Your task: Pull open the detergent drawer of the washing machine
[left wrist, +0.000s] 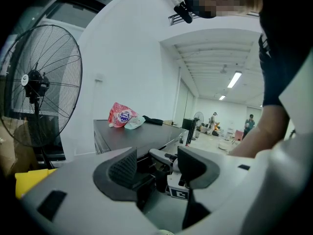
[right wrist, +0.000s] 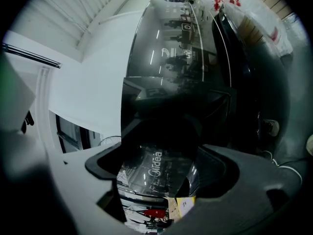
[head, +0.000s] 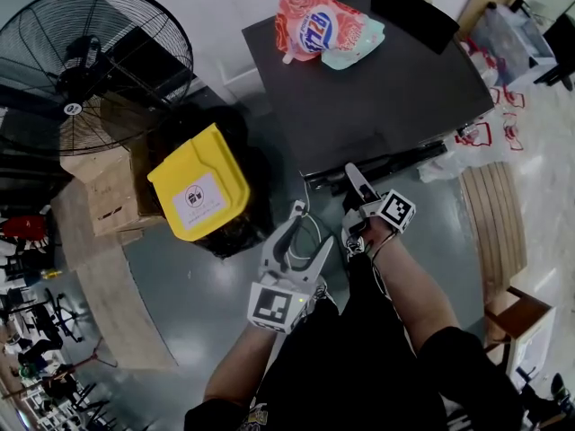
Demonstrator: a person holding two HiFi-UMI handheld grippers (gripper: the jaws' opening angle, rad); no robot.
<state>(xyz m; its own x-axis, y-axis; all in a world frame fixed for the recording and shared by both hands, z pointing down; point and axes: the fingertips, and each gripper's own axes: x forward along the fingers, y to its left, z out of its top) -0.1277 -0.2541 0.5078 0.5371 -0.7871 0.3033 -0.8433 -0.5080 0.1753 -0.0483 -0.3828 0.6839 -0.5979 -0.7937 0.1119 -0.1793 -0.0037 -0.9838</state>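
Note:
The dark washing machine point(head: 395, 88) stands ahead, seen from above. Its upper front strip point(head: 395, 162), where the drawer sits, shows as a dark bar. My right gripper point(head: 353, 180) points at the left end of that strip. In the right gripper view the gripper point(right wrist: 159, 160) is open along the glossy front point(right wrist: 166, 48), with a dark part of the panel and the round door glass point(right wrist: 156, 173) between its jaws; contact is unclear. My left gripper point(head: 310, 227) hangs open lower left, holding nothing. In its own view the left gripper point(left wrist: 157, 168) frames the right gripper's marker cube point(left wrist: 178, 190).
A pink detergent bag point(head: 323, 30) and a black item point(head: 415, 14) lie on the machine's top. A yellow-lidded bin point(head: 198, 194) stands to the left, with a cardboard box point(head: 112, 196) and a big floor fan point(head: 90, 61) beyond. A wooden bench point(head: 492, 223) is at right.

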